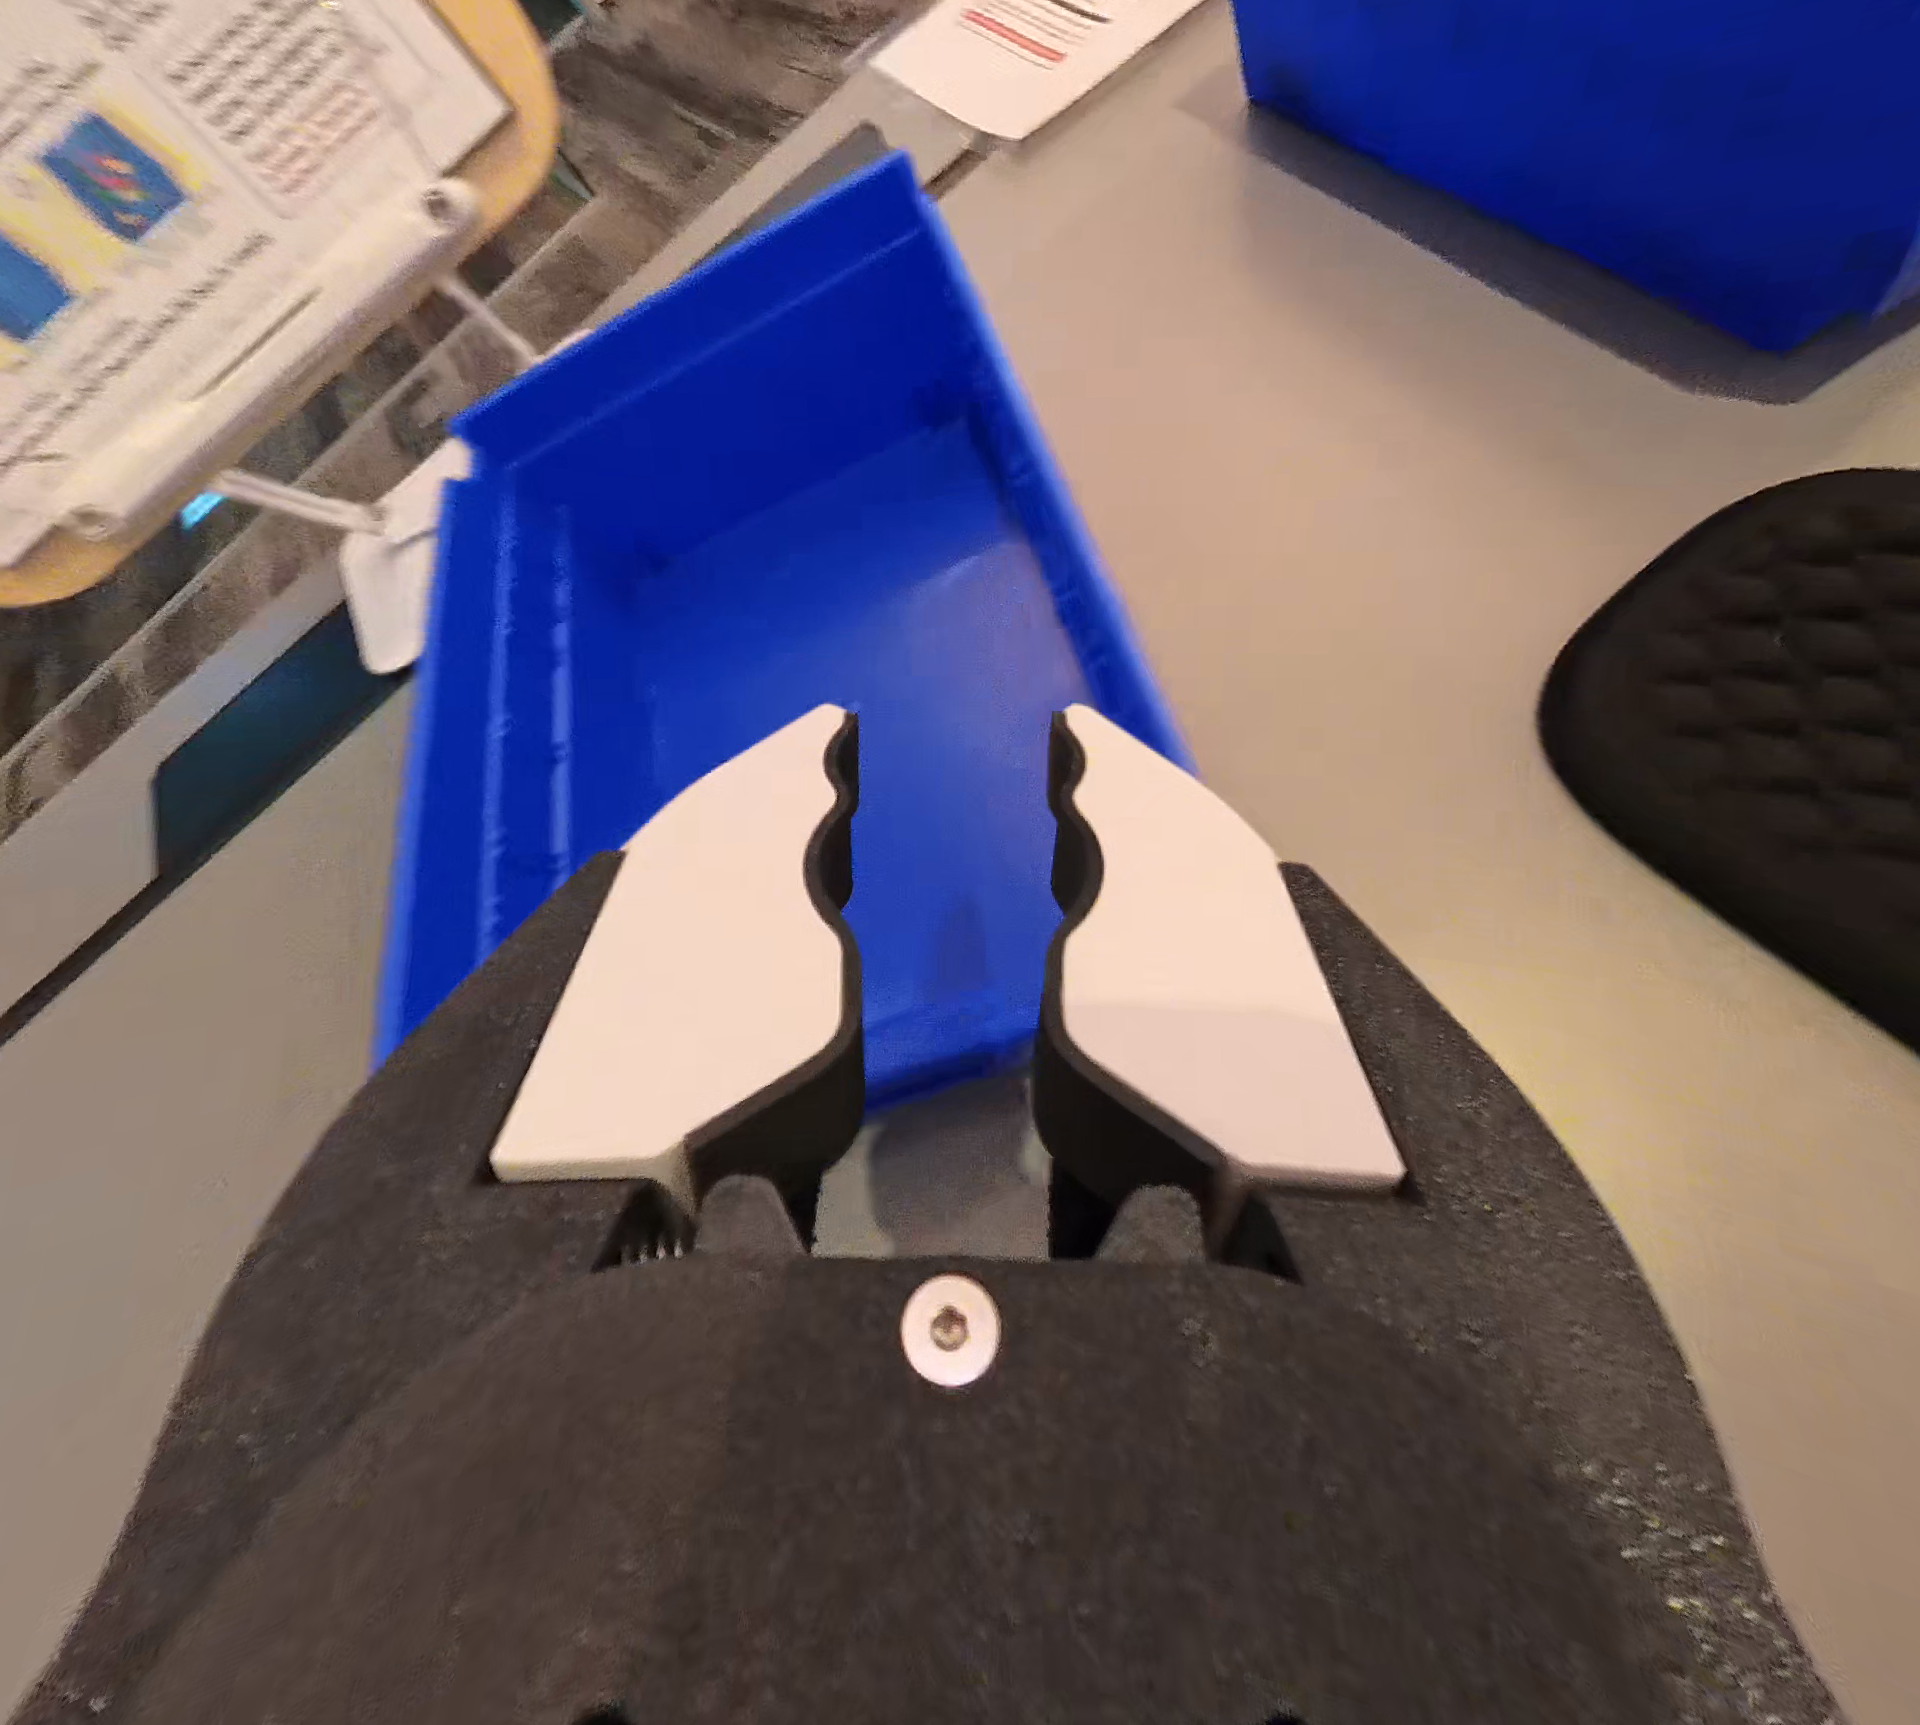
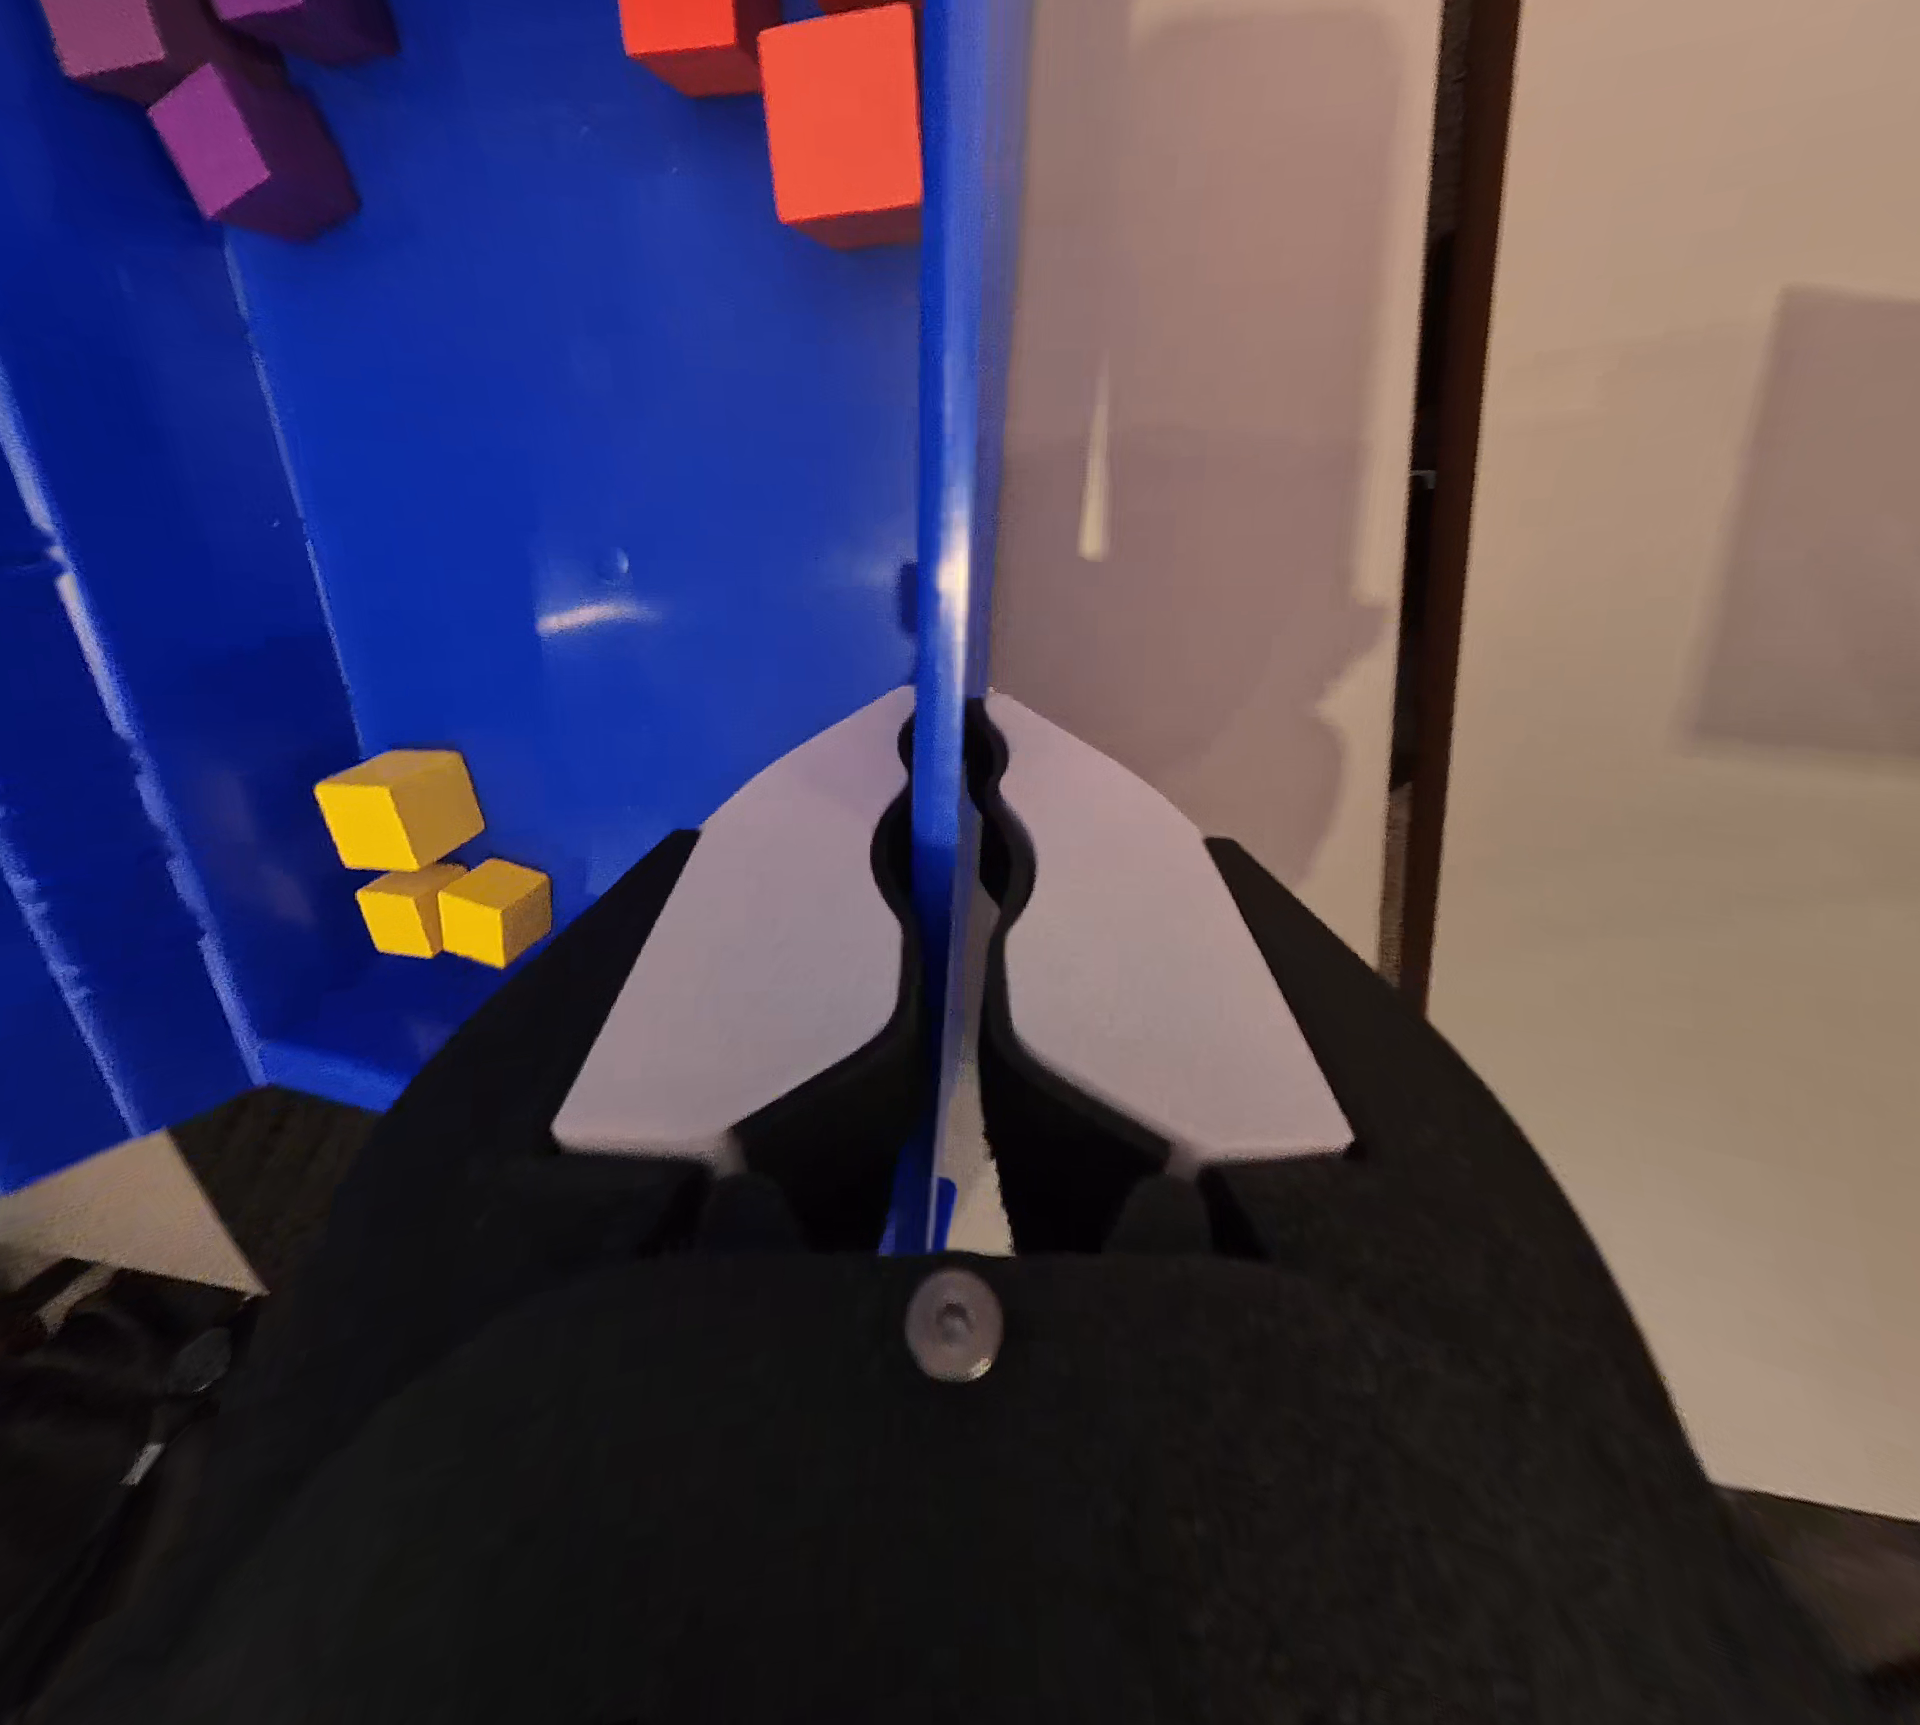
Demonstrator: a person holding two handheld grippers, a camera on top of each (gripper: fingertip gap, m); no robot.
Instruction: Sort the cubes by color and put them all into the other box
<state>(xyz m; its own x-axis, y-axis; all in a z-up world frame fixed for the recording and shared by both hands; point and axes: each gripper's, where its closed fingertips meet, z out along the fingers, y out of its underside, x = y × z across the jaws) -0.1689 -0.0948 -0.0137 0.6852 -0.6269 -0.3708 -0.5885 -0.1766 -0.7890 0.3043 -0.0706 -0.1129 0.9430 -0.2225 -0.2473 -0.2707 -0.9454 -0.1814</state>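
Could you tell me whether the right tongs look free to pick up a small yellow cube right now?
Probably not: the right tongs are shut on the blue plastic box's wall, though the yellow cubes lie uncovered nearby.

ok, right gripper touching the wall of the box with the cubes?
Touching. The right wrist view shows the right gripper shut on the blue box wall, both fingers pressed against it.

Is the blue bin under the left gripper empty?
Empty: the blue bin shows only bare floor, no cubes, beneath the open left gripper.
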